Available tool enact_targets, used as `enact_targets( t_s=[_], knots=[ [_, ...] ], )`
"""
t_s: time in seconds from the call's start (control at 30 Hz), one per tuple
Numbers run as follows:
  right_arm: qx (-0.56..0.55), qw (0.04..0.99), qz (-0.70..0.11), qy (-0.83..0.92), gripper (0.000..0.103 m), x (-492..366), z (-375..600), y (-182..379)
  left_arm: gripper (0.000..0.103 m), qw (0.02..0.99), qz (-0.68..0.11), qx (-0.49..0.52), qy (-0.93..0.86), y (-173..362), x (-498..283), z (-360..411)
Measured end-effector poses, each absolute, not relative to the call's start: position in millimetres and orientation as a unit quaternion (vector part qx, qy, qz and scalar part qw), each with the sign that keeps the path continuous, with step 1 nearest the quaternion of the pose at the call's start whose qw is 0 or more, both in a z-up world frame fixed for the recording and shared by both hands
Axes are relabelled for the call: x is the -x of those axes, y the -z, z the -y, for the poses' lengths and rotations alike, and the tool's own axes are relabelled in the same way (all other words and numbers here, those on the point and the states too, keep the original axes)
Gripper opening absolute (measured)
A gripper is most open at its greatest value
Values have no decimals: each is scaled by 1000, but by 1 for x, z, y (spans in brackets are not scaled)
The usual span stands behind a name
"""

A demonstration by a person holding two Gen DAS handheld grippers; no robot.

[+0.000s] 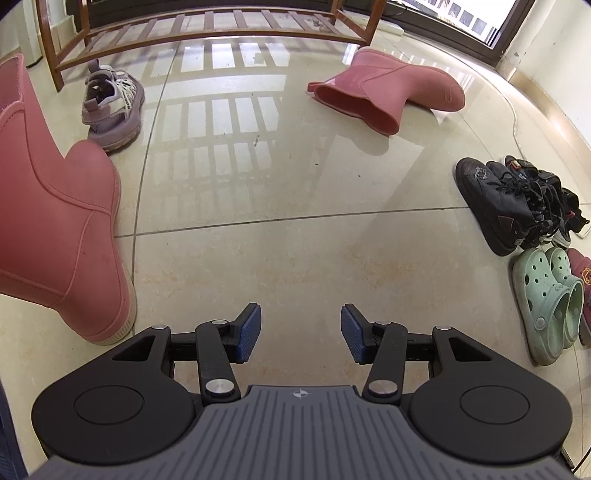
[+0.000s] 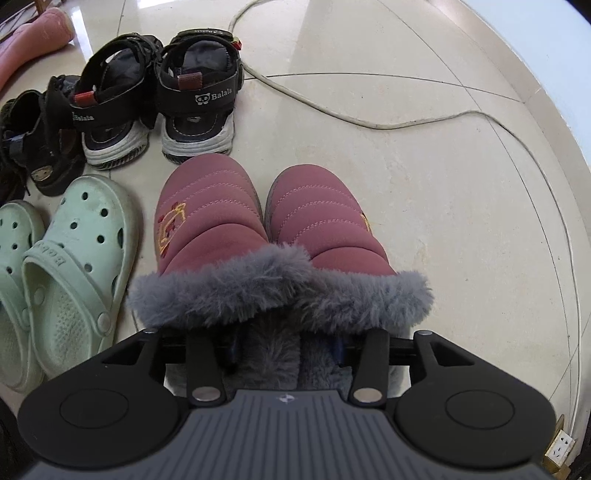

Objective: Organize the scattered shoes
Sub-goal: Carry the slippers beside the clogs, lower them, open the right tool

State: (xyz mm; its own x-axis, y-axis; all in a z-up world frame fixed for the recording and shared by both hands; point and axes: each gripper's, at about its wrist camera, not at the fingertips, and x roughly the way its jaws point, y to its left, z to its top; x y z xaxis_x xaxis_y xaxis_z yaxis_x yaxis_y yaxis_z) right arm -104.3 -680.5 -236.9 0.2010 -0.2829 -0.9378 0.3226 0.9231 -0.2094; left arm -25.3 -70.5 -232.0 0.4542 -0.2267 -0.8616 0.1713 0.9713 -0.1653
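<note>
Two maroon padded boots (image 2: 207, 221) with grey fur cuffs (image 2: 277, 291) stand side by side, toes pointing away. My right gripper (image 2: 285, 347) points down into the cuffs, its jaws apart around the fur where the boots meet. The blue pads (image 2: 232, 349) are half buried and do not seem to press. My left gripper (image 1: 301, 332) hangs open over bare floor with nothing between its pads. One pink rubber boot (image 1: 62, 229) stands upright at its left. Its mate (image 1: 388, 88) lies on its side farther off.
A wooden shoe rack (image 1: 221, 26) stands at the back, a lilac sneaker (image 1: 110, 103) in front of it. Black sandals (image 2: 195, 99), black sneakers (image 1: 517, 206) and green clogs (image 2: 81, 258) are lined up beside the maroon boots. A white cable (image 2: 406, 125) runs to a power strip (image 2: 557, 450).
</note>
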Motion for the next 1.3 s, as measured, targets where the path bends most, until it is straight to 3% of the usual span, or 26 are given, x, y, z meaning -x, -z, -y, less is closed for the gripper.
enact_targets(
  t_s=[0.27, 0.53, 0.97, 1.3],
  knots=[
    [-9, 790, -571, 222, 69, 130, 662, 197, 51, 862, -490, 10, 129, 221, 27, 76],
    [-39, 814, -541, 210, 70, 135, 643, 180, 55, 869, -475, -7, 137, 211, 28, 81],
    [-70, 849, -502, 149, 84, 104, 597, 166, 60, 886, -448, -16, 115, 193, 25, 76],
    [-89, 854, -499, 117, 85, 93, 565, 174, 60, 895, -443, -10, 56, 194, 9, 60]
  ],
)
